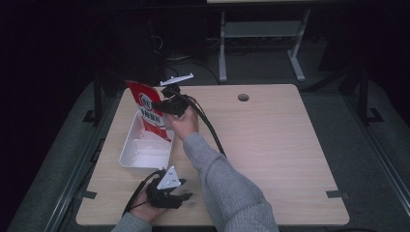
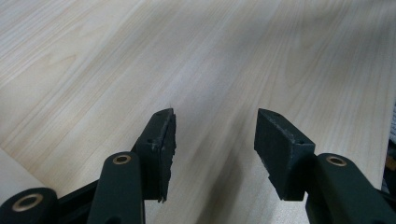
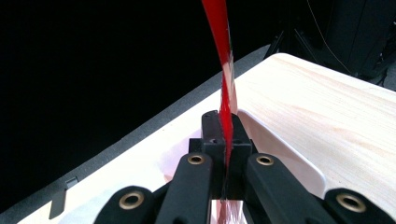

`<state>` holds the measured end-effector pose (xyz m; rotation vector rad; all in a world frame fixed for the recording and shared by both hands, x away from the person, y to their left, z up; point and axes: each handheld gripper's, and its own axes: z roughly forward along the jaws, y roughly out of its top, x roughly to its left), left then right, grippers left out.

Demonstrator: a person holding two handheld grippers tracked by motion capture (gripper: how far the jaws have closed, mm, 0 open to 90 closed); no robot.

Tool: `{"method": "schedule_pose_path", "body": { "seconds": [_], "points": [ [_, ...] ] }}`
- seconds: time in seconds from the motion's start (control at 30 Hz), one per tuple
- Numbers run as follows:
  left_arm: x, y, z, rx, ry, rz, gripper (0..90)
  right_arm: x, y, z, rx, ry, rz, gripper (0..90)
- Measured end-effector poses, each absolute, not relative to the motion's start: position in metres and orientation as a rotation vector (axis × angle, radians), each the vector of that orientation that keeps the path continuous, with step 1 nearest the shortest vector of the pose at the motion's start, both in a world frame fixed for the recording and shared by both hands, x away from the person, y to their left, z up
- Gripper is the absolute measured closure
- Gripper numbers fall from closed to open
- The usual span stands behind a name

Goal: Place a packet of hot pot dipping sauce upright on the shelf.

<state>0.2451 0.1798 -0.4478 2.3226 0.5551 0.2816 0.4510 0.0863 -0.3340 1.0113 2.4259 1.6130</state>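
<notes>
Right gripper point(image 3: 226, 154) clenched on red packet point(image 1: 151, 109), held upright over white tray point(image 1: 131, 155) at left, likely for dropping in; left gripper point(image 2: 212, 144) released, idle over near table point(image 1: 270, 145).

A light wooden table point(image 1: 270, 145) with rounded corners and a round cable hole point(image 1: 243, 97) near its far edge stands on a grey floor point(image 1: 338, 96). Beyond it, the white legs of another table point(image 1: 261, 36) show. The room around is dark, and light falls mainly on the tabletop.
</notes>
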Motion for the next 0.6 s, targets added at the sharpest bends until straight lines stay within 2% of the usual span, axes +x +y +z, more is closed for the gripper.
{"method": "schedule_pose_path", "body": {
  "seconds": [0.6],
  "points": [
    [0.2453, 0.1800, -0.4473, 2.317, 0.555, 0.276, 47.7, 0.4466, 0.0871, -0.3365, 0.966, 2.468, 1.576, 89.7]
  ]
}}
